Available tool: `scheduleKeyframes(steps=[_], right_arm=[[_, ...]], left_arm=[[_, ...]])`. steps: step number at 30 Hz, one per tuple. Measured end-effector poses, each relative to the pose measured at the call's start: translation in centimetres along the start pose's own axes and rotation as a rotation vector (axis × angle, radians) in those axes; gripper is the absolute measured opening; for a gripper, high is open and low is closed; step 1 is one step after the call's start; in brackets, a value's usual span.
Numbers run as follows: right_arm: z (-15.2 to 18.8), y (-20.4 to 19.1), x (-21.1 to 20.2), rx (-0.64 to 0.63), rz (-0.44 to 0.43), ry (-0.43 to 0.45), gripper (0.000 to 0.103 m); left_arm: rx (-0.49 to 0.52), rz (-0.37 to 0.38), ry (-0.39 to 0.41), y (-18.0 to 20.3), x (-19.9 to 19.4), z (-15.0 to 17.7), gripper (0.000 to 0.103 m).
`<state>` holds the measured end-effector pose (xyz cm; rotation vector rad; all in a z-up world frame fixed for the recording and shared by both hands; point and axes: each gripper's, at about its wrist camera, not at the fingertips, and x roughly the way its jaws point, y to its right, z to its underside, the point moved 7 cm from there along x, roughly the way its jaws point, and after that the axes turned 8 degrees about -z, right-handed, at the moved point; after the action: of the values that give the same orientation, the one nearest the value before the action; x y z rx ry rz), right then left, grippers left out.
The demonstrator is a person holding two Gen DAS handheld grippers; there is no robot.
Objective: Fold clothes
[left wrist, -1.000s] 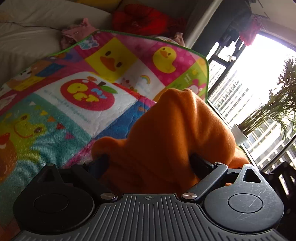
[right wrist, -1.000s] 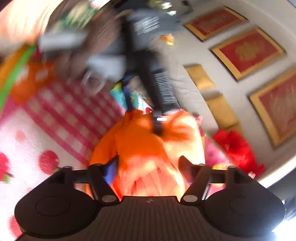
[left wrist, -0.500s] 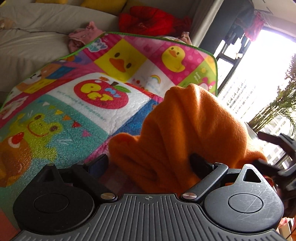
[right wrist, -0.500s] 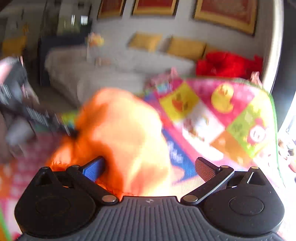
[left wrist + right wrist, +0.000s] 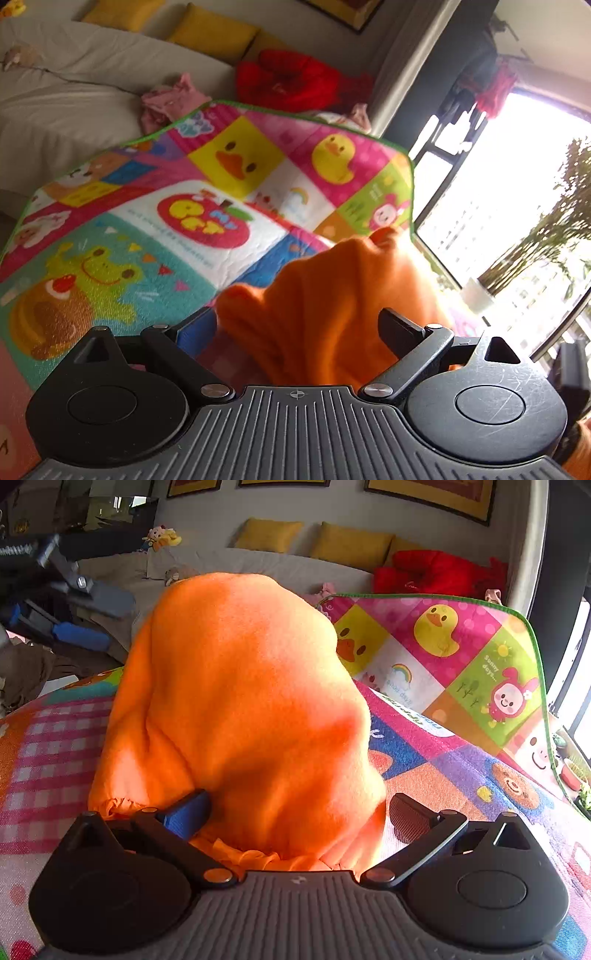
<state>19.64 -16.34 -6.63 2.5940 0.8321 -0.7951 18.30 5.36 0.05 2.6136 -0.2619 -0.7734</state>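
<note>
Fingers (image 5: 188,814) spread around orange garment (image 5: 243,701)

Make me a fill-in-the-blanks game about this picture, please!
1. The cloth bunched between both sets of jaws is ____.
2. The play mat shows a yellow ____ beside the rainbow.
3. The cushions on the sofa are ____.
4. The jacket heaped beyond the mat is ____.

Missing words: orange, duck, yellow, red

Orange garment's (image 5: 240,701) near end, hidden behind right tool body.
</note>
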Motion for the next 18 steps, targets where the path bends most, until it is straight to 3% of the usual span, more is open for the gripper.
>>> scheduleKeyframes(steps=[3,6,10,13,18], right_arm=[[0.1,-0.2,-0.3,-0.002,0.011,0.003,0.103],[0.2,-0.6,-0.8,0.012,-0.014,0.014,0.103],[-0.2,-0.5,-2.0,0.046,-0.140,0.036,0.103],[-1.6,0.8,-3.8,0.058,-0.182,0.109,0.103],[-3.5,4.3,-3.3,0.103,-0.029,0.179,0.103]], left_arm=[[0.016,0.085,0.021,2.4,-0.4,-1.1,0.097],[0.028,0.134,-0.020,4.6,1.9,-0.7,0.097],[0.038,0.112,-0.078,4.8,4.7,0.8,0.097],[0.046,0.080,-0.113,4.2,6.2,1.7,0.098],[0.038,0.071,-0.129,3.3,7.0,2.2,0.099]])
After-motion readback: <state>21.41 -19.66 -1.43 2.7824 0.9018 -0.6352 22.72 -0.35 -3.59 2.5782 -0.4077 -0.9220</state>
